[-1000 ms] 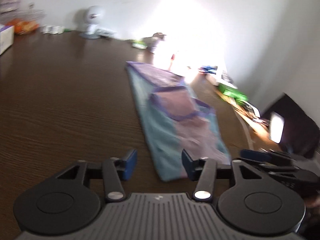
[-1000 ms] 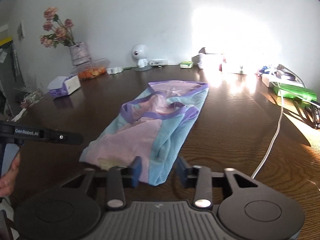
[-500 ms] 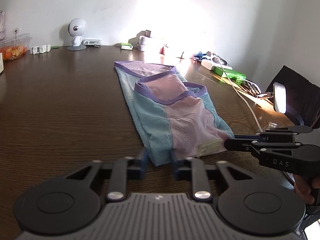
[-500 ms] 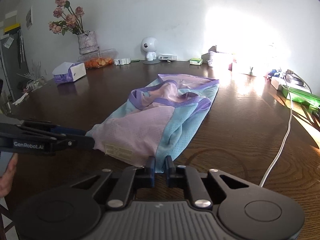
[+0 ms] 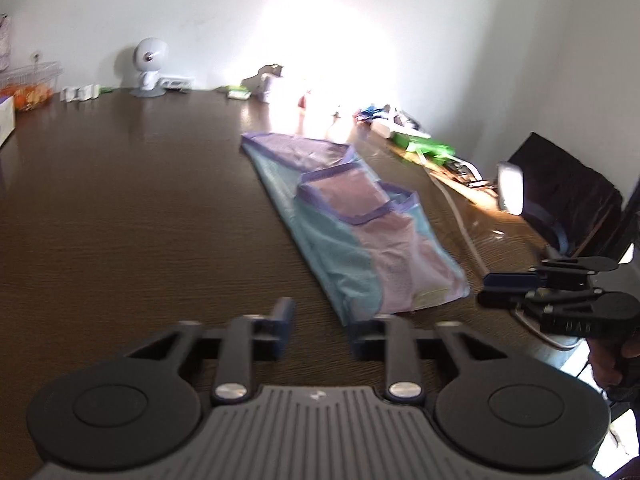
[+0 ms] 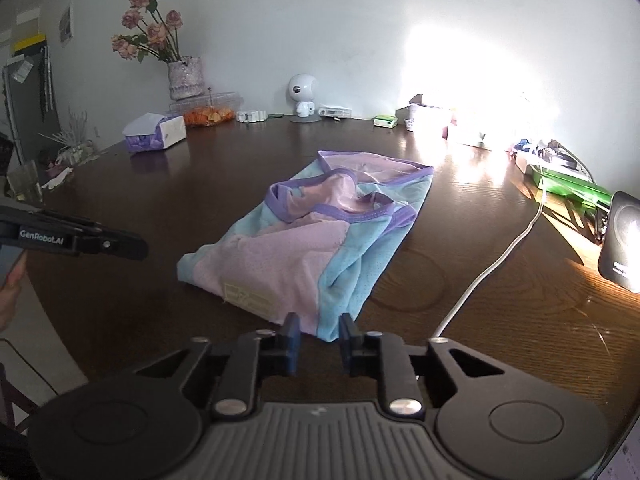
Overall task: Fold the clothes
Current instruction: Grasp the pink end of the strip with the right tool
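A light blue and pink garment with purple trim [image 5: 360,236] lies folded lengthwise on the dark wooden table [image 5: 120,208]. It also shows in the right wrist view [image 6: 316,240], with a pale label near its front hem. My left gripper [image 5: 320,324] is open and empty, just short of the garment's near left corner. My right gripper [image 6: 318,332] is open and empty, its jaws either side of the near hem's blue corner without gripping it. The right gripper shows at the right of the left view [image 5: 520,284]; the left gripper shows at the left of the right view [image 6: 100,242].
A white cable [image 6: 492,264] runs along the table right of the garment. A black speaker [image 6: 624,240] and green items [image 6: 568,184] sit at the right edge. A tissue box [image 6: 154,134], vase of roses [image 6: 184,76] and small white robot figure [image 6: 302,96] line the back.
Both grippers were shut on the garment's near hem half a second ago and have since opened and drawn back. The garment lies flat on the table.
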